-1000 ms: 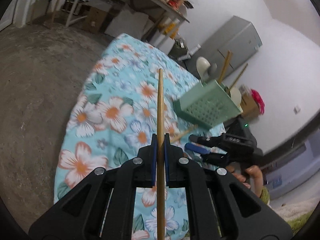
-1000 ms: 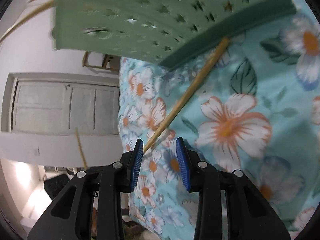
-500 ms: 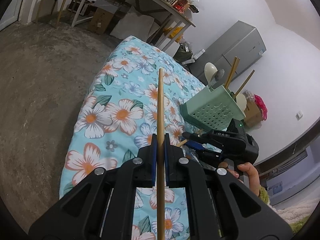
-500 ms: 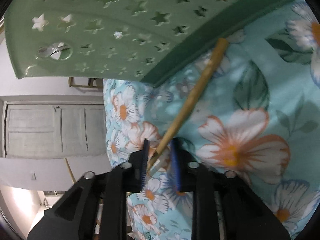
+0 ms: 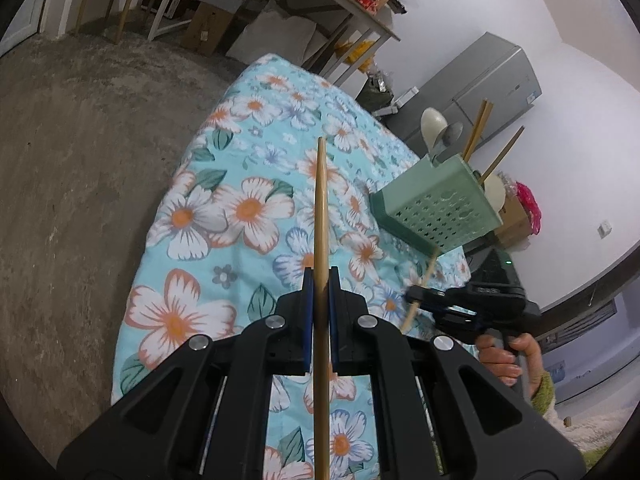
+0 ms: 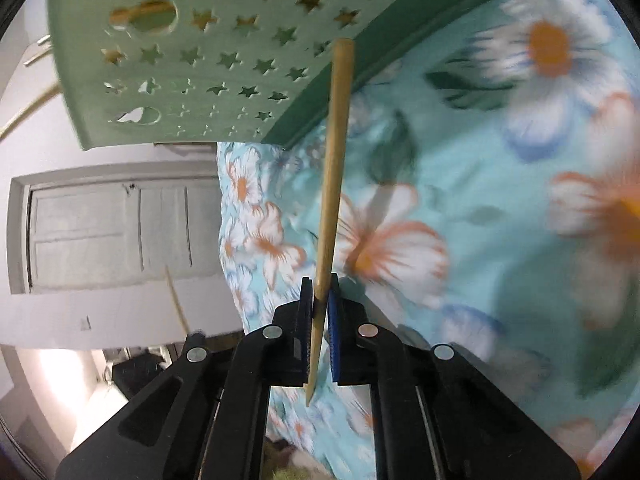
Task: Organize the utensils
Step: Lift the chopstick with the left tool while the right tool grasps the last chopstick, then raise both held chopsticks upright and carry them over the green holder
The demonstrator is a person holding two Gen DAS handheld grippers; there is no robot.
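One chopstick (image 5: 321, 216) is pinched by the L gripper (image 5: 319, 292), pointing straight ahead of it. A 2nd chopstick (image 6: 334, 168) is clamped near its thin end by the R gripper (image 6: 319, 300), w/ the green holder (image 6: 208, 52) just ahead, above-left. Risk: stick could be pivoted or dropped, since it's gripped so far off-centre; its far end could be caught on the holder's base.

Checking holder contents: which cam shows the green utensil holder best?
Left wrist. It shows the whole green utensil holder standing on the floral cloth, spoons and chopsticks sticking out the top. Right wrist shows only one perforated wall of it, close up, top cut off.
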